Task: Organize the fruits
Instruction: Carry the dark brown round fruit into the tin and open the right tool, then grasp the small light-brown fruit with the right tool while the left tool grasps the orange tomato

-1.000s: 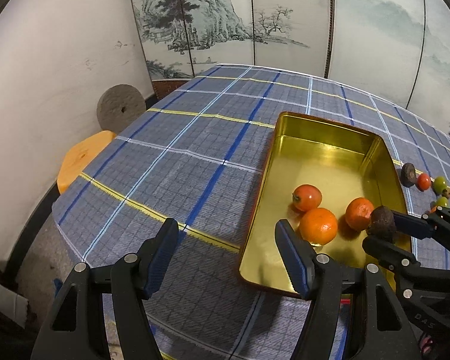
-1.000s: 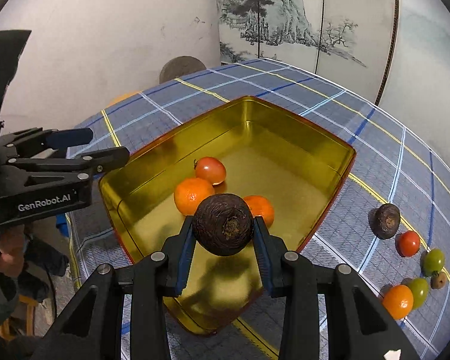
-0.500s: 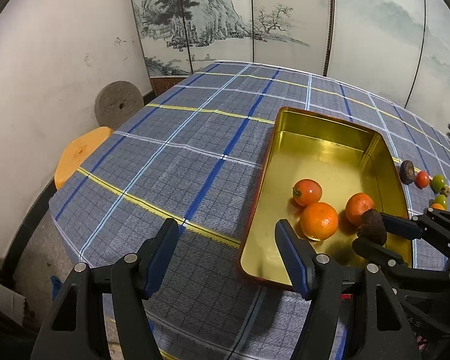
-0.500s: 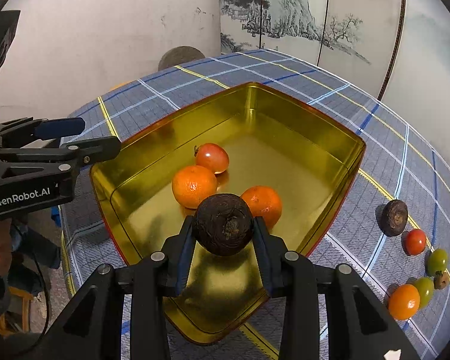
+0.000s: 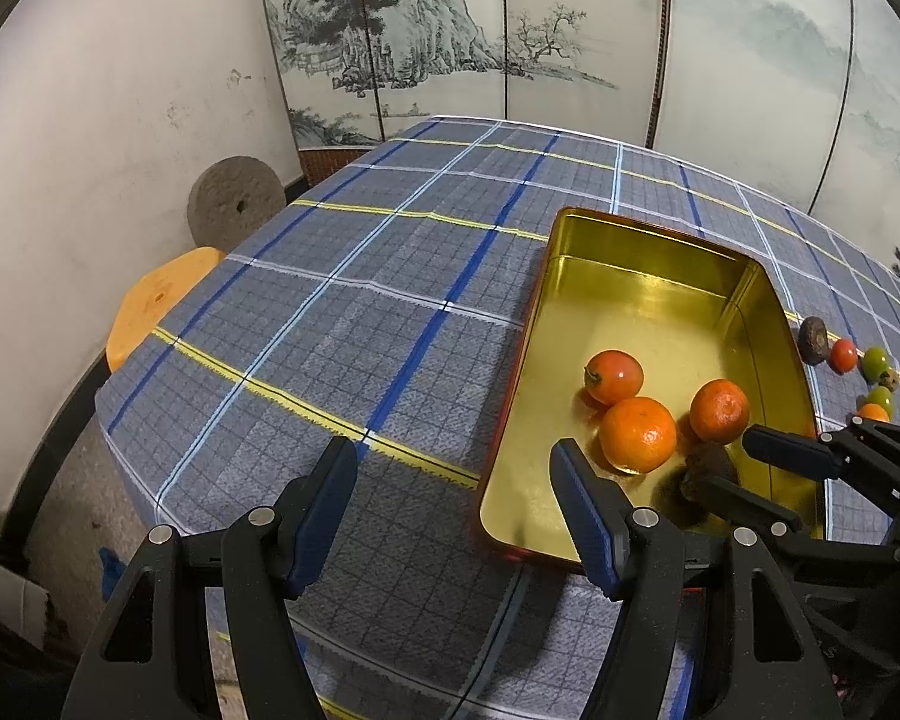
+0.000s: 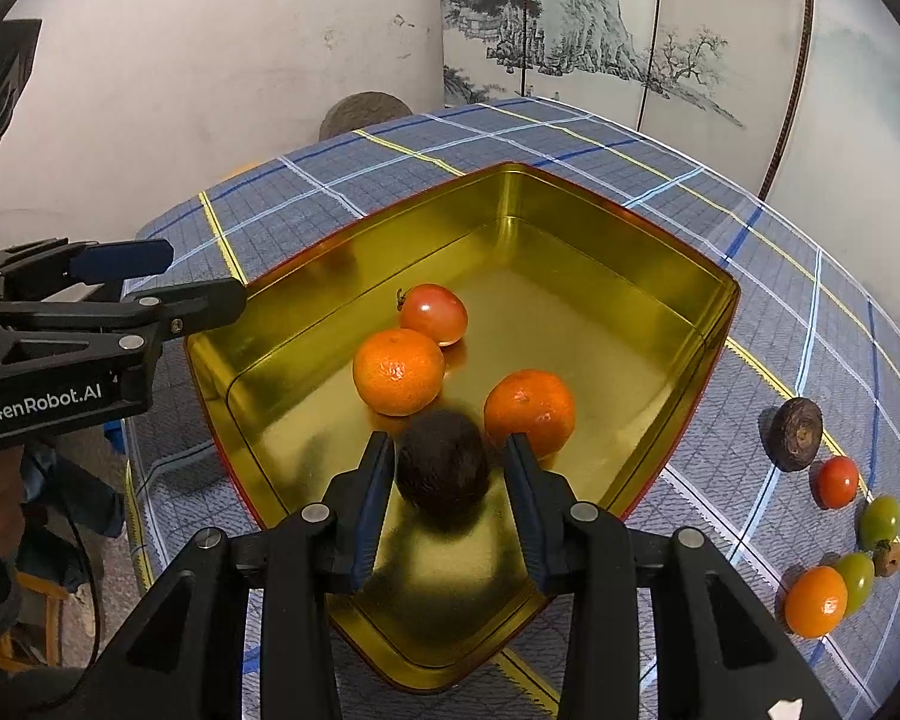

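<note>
A gold tin (image 6: 570,180) on the plaid cloth holds a red tomato (image 6: 433,313) and two mandarins (image 6: 398,371) (image 6: 529,411). My right gripper (image 6: 444,468) hangs over the tin's near end. A dark wrinkled fruit (image 6: 441,462) is blurred between its pads, with a gap on the right side, so it is loose. In the left wrist view the same fruit (image 5: 705,471) sits low in the tin (image 5: 660,228) at the right gripper (image 5: 726,465). My left gripper (image 5: 450,456) stands open and empty over the cloth beside the tin's left wall.
Loose on the cloth right of the tin lie another dark fruit (image 6: 797,433), a small tomato (image 6: 837,481), two green fruits (image 6: 880,521), a mandarin (image 6: 816,601) and a brown bit. An orange stool (image 5: 156,300) and stone wheel (image 5: 236,202) stand past the table's left edge.
The right gripper came closer to the tin's floor. The dark fruit, firmly pinched before, now looks smaller, lower and blurred between the pads. The left gripper stayed put.
</note>
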